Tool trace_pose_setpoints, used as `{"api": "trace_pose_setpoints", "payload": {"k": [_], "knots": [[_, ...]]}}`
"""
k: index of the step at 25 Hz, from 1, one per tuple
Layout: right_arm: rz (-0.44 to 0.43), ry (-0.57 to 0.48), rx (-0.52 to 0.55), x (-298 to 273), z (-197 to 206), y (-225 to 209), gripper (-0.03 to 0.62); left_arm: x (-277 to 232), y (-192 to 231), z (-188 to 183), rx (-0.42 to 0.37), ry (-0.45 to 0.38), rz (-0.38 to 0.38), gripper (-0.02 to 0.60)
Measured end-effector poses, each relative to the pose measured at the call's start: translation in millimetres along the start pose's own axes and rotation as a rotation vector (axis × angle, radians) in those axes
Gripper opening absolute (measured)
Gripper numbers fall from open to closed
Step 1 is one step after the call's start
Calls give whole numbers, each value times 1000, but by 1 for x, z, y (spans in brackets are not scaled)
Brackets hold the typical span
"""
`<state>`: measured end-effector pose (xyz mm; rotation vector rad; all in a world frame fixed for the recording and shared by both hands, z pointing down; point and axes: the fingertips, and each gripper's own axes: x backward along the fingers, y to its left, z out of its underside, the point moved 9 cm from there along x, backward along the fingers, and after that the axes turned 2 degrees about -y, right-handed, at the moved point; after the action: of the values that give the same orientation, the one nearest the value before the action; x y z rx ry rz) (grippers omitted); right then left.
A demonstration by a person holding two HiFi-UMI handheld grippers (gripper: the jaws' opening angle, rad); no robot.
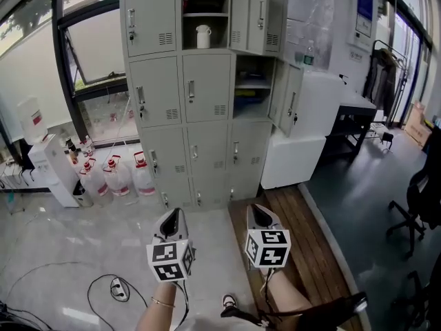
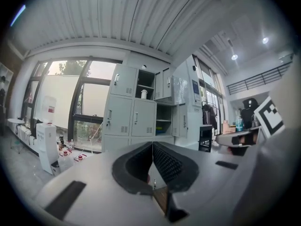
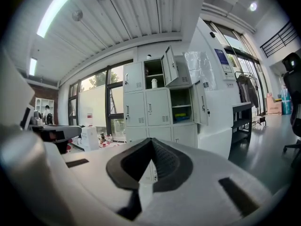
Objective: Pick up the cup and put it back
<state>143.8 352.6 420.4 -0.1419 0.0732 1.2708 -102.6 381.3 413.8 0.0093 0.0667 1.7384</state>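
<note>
A white cup (image 1: 203,36) with a lid stands on a shelf in the open top locker of the grey cabinet (image 1: 207,88). The same cup (image 2: 144,94) shows small in the left gripper view, and the cup (image 3: 154,83) in the right gripper view. Both grippers are held low, well short of the cabinet and side by side. My left gripper (image 1: 174,218) is shut with nothing between its jaws. My right gripper (image 1: 259,215) is shut and empty too. Each gripper carries a marker cube (image 1: 170,261).
Water bottles (image 1: 117,174) and a white dispenser (image 1: 52,167) stand left of the cabinet. A white box unit (image 1: 296,136) and a dark desk (image 1: 358,119) stand to the right. Open locker doors (image 1: 258,12) jut out. Cables and a power strip (image 1: 118,289) lie on the floor. An office chair (image 1: 420,198) is at right.
</note>
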Motion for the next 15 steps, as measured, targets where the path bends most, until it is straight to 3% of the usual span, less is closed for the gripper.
{"api": "trace_pose_setpoints", "payload": {"k": [8, 15], "knots": [[-18, -30, 6, -109, -35, -59, -8, -117, 7, -28, -44, -36, -27, 8], [-44, -33, 35, -194, -54, -91, -8, -199, 24, -34, -36, -63, -66, 8]]}}
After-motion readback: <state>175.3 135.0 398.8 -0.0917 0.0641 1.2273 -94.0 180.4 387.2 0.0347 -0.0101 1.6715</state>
